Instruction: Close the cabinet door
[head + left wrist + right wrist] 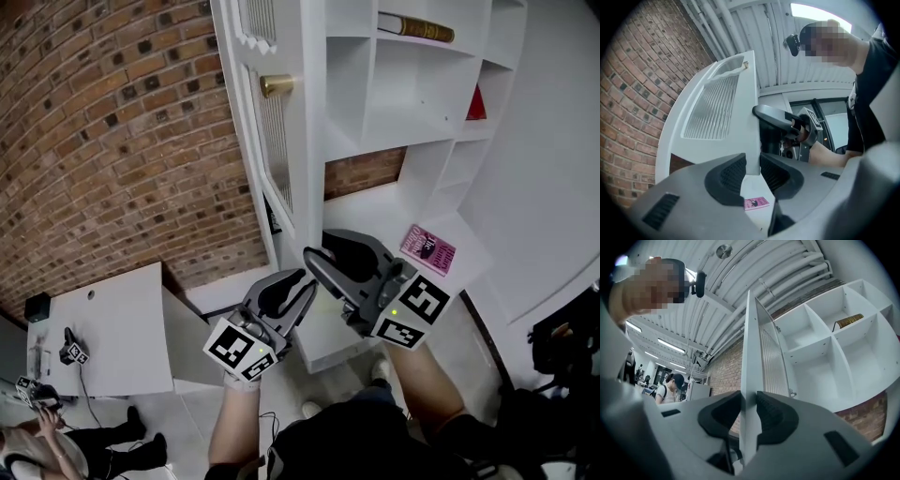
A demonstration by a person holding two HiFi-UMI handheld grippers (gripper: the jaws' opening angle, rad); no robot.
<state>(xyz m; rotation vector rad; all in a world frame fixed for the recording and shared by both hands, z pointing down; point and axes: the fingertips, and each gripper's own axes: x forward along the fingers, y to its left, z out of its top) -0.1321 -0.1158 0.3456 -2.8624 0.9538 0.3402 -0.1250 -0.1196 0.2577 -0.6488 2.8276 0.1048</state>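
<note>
Now the left gripper (752, 171) and right gripper (749, 413) are pinching the cabinet door (305, 112) by its thin edge; it's probably feeling stiff and slippery.

You face the white shelf unit (373, 89) with your left gripper (298, 281) and right gripper (317, 260) both at the lower edge of the open cabinet door (305, 141), its brass knob (277, 86) above, a pink book (428, 249) on the shelf beside them, a brick wall (112, 141) at left.
</note>
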